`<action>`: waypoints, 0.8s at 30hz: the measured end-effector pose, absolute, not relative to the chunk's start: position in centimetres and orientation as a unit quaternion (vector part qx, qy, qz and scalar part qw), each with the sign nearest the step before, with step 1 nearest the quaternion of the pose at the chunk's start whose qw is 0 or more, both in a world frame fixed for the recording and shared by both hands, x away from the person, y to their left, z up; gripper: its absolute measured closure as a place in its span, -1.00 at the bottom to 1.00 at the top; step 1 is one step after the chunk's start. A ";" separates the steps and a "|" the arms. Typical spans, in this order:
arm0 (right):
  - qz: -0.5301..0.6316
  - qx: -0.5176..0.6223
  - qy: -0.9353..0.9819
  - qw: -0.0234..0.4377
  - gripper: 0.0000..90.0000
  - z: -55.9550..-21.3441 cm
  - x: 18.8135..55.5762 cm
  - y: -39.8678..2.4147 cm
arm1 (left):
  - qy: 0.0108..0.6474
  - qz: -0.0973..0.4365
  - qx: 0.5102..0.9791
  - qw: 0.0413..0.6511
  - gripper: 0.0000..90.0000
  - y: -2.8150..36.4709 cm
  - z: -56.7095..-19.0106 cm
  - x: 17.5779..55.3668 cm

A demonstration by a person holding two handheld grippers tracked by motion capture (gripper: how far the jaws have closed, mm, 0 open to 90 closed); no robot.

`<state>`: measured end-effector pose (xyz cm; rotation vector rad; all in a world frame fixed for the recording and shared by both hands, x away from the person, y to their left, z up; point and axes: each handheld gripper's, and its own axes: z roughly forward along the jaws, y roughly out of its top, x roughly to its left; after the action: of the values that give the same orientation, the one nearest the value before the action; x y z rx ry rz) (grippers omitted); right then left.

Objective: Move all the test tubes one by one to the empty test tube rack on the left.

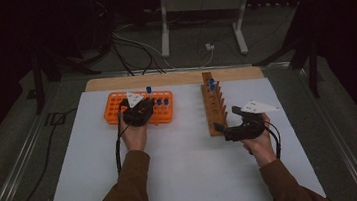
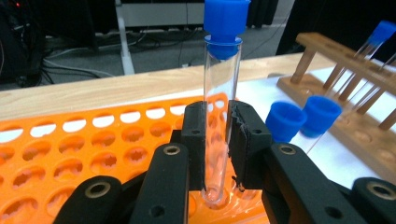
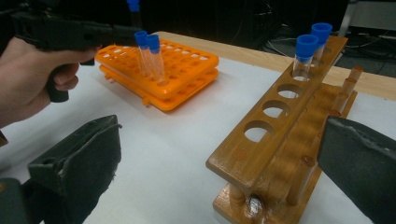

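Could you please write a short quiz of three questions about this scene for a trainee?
1. True or false: the left gripper is shut on a tube over the orange rack.
2. How many capped tubes stand in the wooden rack?
A. two
B. five
3. Fill in: the right gripper has its jaws ____, one on each side of the near end of the wooden rack.

Key:
1. True. The pads press on the glass, and the tube's bottom sits at a hole of the orange rack.
2. A. Two blue caps show at its far end.
3. open
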<state>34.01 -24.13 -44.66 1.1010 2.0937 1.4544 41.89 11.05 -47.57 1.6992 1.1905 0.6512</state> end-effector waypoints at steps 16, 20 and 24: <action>0.513 0.388 0.746 0.172 -1.00 -45.0 34.0 -23.9 | 0.478 0.254 0.720 0.435 0.73 10.9 -49.4 41.4; 0.513 0.387 0.747 0.172 -1.00 -45.0 34.0 -23.9 | 0.473 0.257 0.728 0.424 0.73 10.7 -49.5 41.3; 0.511 0.387 0.748 0.171 -1.00 -45.1 34.0 -23.9 | 0.475 0.251 0.732 0.420 0.73 10.7 -49.9 41.1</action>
<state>33.99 -23.87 -45.07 1.0985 2.1247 1.4522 41.15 10.74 -49.89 1.8352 1.1896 0.6286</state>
